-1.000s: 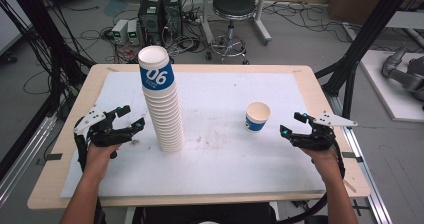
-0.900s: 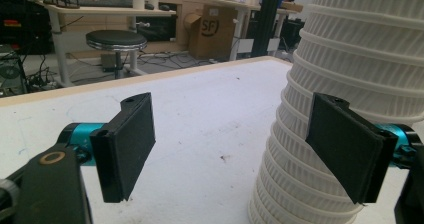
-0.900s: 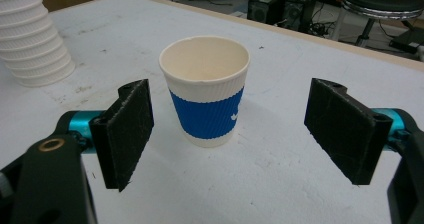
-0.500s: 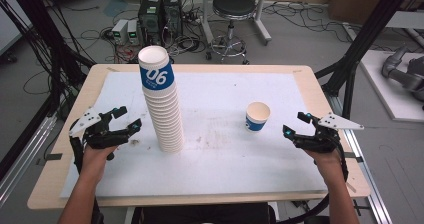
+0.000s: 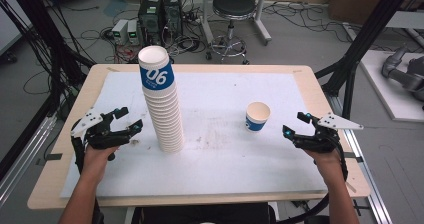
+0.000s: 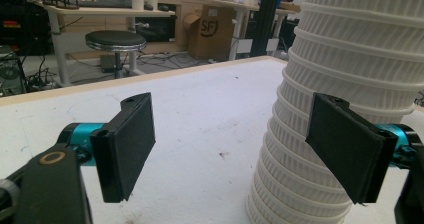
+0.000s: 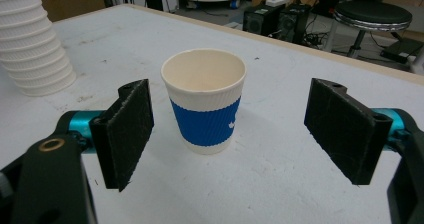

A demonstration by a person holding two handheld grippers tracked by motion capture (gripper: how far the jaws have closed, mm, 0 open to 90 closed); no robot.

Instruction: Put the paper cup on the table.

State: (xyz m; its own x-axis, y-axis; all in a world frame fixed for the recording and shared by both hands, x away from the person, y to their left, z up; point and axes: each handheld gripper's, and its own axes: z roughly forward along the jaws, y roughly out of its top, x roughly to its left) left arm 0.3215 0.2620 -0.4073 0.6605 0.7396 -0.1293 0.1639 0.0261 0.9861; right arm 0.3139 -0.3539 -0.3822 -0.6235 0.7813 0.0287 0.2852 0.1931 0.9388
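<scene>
Meanwhile both tools gaped empty: left tool [image 5: 123, 122] beside the tall white ribbed paper-cup stack [image 5: 162, 109], right tool [image 5: 295, 124] facing the blue-banded paper cup [image 7: 205, 106].

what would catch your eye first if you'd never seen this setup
A tall stack of paper cups towers left of the table's centre, its top cup marked 06. A single cup with a blue band stands upright to its right. An open hand-held gripper flanks each: left, right.
</scene>
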